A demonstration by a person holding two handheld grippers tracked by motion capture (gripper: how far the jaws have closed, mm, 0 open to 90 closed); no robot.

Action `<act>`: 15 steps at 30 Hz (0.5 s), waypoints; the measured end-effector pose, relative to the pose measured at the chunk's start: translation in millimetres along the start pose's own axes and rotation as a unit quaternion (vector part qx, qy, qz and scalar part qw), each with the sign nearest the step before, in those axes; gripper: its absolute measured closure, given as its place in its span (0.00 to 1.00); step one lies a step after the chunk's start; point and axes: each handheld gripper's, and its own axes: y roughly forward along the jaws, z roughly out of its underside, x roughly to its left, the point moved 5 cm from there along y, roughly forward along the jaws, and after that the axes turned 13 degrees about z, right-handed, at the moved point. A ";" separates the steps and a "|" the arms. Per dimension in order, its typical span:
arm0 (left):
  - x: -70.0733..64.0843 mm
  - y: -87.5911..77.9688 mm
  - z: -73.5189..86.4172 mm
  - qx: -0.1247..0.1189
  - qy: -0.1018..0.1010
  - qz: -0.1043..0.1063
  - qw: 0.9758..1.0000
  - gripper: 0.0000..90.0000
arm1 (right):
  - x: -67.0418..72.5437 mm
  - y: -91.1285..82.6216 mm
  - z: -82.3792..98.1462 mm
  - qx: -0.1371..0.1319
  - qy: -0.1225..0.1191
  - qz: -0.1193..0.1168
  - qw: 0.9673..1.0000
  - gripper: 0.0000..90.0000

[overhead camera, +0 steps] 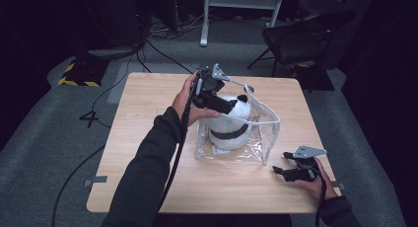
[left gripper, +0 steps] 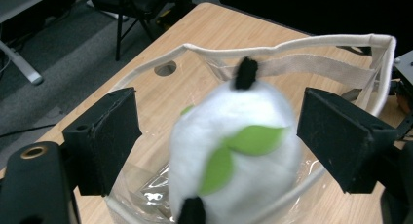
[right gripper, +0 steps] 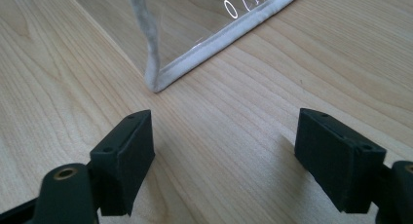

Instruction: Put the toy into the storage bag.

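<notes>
Plush toy (left gripper: 234,151), blurred, centre frame inside clear bag (overhead camera: 268,133); left gripper (left gripper: 219,136) spread wide around it. Right gripper (right gripper: 224,156) spread, lower right, resting on table (overhead camera: 148,118).

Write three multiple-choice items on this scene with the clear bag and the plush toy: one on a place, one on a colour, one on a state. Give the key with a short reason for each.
1. Where is the plush toy?
A. Inside the clear bag
B. On the chair
C. On the floor

2. What colour are the leaf shapes on the plush toy?
A. Red
B. Green
C. Blue

3. How does the right gripper stand?
A. Shut on the bag's edge
B. Shut on the plush toy
C. Open, low over bare table

Key:
1 A: the high view shows the toy within the bag's white-trimmed walls, with the left gripper over it.
2 B: the left gripper view shows two green leaves on white plush.
3 C: the right gripper view shows wide-apart jaws with only wood between them.
</notes>
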 end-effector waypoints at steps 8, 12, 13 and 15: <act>0.4 5.6 3.7 0.010 0.000 -0.002 1.000 0.18 | 0.0 0.0 0.0 0.000 0.000 0.000 1.000 0.25; 0.7 4.1 4.9 0.010 0.007 -0.009 1.000 0.18 | 0.0 0.0 0.0 0.000 0.000 0.000 1.000 0.25; 0.9 2.7 5.1 0.008 0.007 -0.010 1.000 0.18 | 0.0 0.0 0.0 0.000 0.000 0.000 1.000 0.24; 1.8 -1.1 6.6 0.000 0.011 -0.010 1.000 0.18 | 0.0 0.0 0.0 0.000 0.000 0.000 1.000 0.24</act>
